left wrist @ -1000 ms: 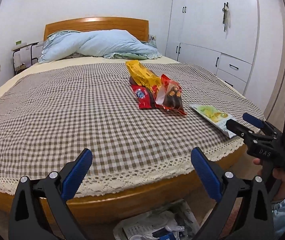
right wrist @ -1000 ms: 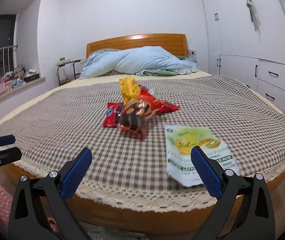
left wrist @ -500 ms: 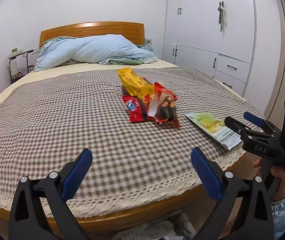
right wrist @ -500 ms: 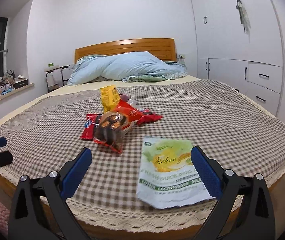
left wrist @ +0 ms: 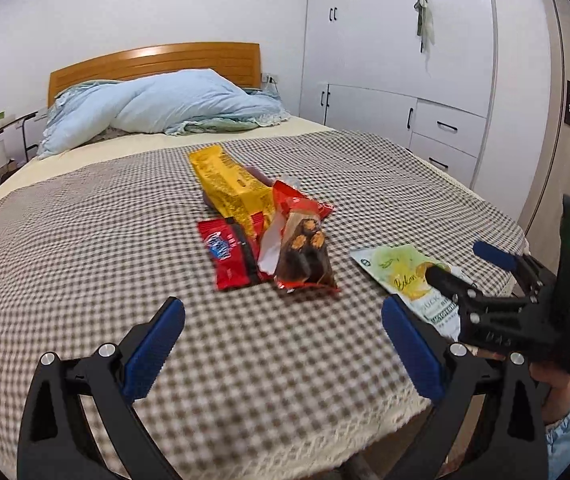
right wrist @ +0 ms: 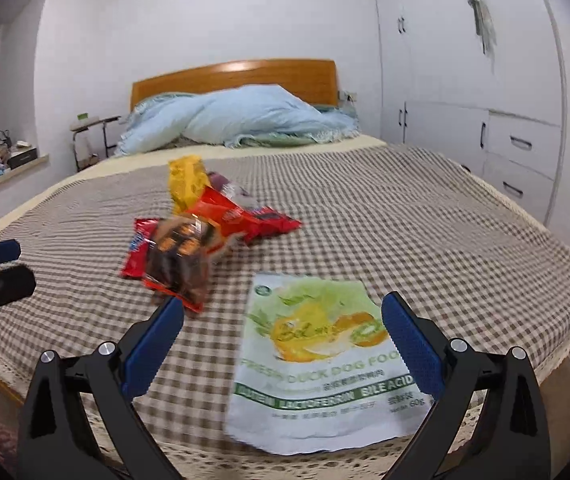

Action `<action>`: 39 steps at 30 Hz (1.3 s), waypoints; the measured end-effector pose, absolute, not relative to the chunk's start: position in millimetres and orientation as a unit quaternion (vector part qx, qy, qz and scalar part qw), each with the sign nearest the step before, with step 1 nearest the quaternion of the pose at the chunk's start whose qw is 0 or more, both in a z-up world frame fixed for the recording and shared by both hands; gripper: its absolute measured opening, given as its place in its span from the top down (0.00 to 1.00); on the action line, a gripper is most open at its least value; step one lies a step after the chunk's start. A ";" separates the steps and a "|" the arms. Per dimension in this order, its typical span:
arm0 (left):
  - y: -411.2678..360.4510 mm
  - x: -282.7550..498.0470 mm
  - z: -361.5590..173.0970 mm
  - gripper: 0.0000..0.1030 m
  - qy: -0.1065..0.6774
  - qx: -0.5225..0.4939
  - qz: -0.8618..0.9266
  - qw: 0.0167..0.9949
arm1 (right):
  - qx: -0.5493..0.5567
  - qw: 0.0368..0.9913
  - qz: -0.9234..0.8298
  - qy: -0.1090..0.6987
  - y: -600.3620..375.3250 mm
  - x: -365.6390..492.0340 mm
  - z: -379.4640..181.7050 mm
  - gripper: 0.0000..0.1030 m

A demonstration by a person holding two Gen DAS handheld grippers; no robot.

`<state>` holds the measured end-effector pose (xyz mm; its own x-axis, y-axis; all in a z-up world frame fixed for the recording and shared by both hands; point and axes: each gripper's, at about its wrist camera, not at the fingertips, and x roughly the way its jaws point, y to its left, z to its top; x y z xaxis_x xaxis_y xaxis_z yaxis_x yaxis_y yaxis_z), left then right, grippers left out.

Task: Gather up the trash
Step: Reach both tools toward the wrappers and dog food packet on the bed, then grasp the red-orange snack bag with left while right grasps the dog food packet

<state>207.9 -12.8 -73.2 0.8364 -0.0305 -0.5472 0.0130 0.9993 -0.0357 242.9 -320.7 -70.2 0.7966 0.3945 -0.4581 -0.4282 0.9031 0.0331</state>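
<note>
Several empty snack wrappers lie mid-bed on the checked bedspread [left wrist: 85,248]: a yellow bag [left wrist: 229,184], a small red packet [left wrist: 227,252] and a red-brown wrapper [left wrist: 305,252]. A white and green dog food pouch [right wrist: 321,364] lies flat near the foot edge. My right gripper [right wrist: 283,340] is open, its blue pads straddling the pouch's upper part from just above. My left gripper [left wrist: 283,340] is open over bare bedspread, short of the red packet. In the left wrist view, the right gripper [left wrist: 465,264] hovers over the dog food pouch [left wrist: 401,268].
A crumpled blue duvet [left wrist: 157,108] lies by the wooden headboard [left wrist: 153,60]. White wardrobes with drawers [left wrist: 445,128] line the right wall. A side table [right wrist: 93,124] and a cluttered windowsill [right wrist: 1,160] stand at the left. Lace trim edges the bed's foot [right wrist: 365,456].
Both grippers have moved forward over the foot of the bed, towards the wrappers. The dog food pouch now lies between the right gripper's fingers. The floor bag has dropped out of view.
</note>
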 end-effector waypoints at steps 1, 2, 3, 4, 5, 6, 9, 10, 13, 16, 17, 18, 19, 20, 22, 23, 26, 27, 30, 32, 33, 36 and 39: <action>-14.2 214.8 -73.4 0.07 0.287 -0.016 -0.013 0.958 | -0.032 0.947 0.214 0.240 -323.4 246.4 -71.6 0.08; -16.7 222.9 -74.1 0.07 0.290 -0.018 -0.017 0.957 | -0.030 0.947 0.208 0.243 -325.9 249.6 -72.2 0.08; -18.9 229.0 -74.8 0.07 0.292 -0.018 -0.019 0.956 | -0.030 0.947 0.205 0.245 -327.4 252.0 -72.2 0.08; -21.3 235.6 -75.9 0.07 0.296 -0.017 -0.020 0.955 | -0.031 0.948 0.199 0.246 -329.4 255.2 -72.0 0.08; -25.3 245.2 -77.7 0.07 0.301 -0.012 -0.019 0.953 | -0.033 0.949 0.194 0.247 -330.8 258.2 -71.9 0.08; -27.4 252.2 -79.1 0.07 0.306 -0.007 -0.017 0.952 | -0.036 0.950 0.187 0.249 -332.7 262.3 -72.2 0.08; -37.1 280.1 -87.8 0.07 0.325 0.004 -0.007 0.946 | -0.032 0.949 0.174 0.262 -339.2 274.5 -75.8 0.08; -39.1 288.8 -90.7 0.07 0.331 0.004 -0.002 0.944 | -0.029 0.948 0.171 0.268 -341.3 277.8 -77.7 0.08; -44.6 313.4 -102.4 0.07 0.349 0.001 0.014 0.937 | -0.021 0.944 0.165 0.284 -346.1 283.2 -83.3 0.08; -48.8 334.8 -114.1 0.07 0.368 0.003 0.033 0.929 | -0.022 0.944 0.161 0.289 -348.0 283.6 -86.2 0.08; -47.5 336.8 -116.1 0.07 0.371 0.000 0.035 0.928 | -0.020 0.944 0.160 0.289 -349.2 283.6 -86.2 0.08; -47.1 340.1 -118.0 0.07 0.371 -0.006 0.036 0.928 | -0.018 0.944 0.160 0.289 -350.0 284.0 -85.8 0.08; -45.3 342.4 -119.7 0.07 0.370 -0.015 0.036 0.928 | -0.015 0.944 0.159 0.289 -350.7 285.1 -85.7 0.08; -44.7 346.1 -120.9 0.07 0.370 -0.023 0.037 0.928 | -0.013 0.944 0.158 0.289 -351.7 285.4 -85.5 0.08; -46.2 349.8 -123.2 0.09 0.371 -0.029 0.044 0.927 | -0.010 0.945 0.155 0.288 -353.7 286.1 -85.6 0.08; -46.8 352.6 -124.7 0.12 0.374 -0.029 0.046 0.926 | -0.009 0.945 0.154 0.289 -354.0 286.6 -85.8 0.08; -49.1 364.7 -131.1 0.14 0.388 -0.029 0.054 0.920 | -0.008 0.944 0.153 0.292 -353.3 288.1 -87.1 0.08; -49.1 366.6 -132.8 0.16 0.391 -0.029 0.057 0.918 | -0.008 0.944 0.153 0.292 -352.9 288.1 -87.5 0.08; -46.4 370.6 -138.6 0.33 0.407 -0.036 0.063 0.910 | -0.007 0.943 0.156 0.293 -351.9 287.8 -87.5 0.08; -44.3 370.9 -143.0 0.50 0.417 -0.051 0.054 0.906 | 0.005 0.941 0.163 0.297 -353.5 288.5 -87.3 0.08; -43.7 369.7 -143.7 0.52 0.418 -0.053 0.051 0.905 | 0.010 0.940 0.165 0.299 -354.4 288.5 -87.3 0.08; -42.8 362.7 -142.5 0.68 0.410 -0.053 0.046 0.909 | 0.017 0.938 0.165 0.304 -356.1 289.8 -88.5 0.08; -40.5 353.5 -134.1 0.87 0.391 -0.044 0.061 0.917 | 0.013 0.936 0.164 0.310 -354.5 290.4 -90.7 0.08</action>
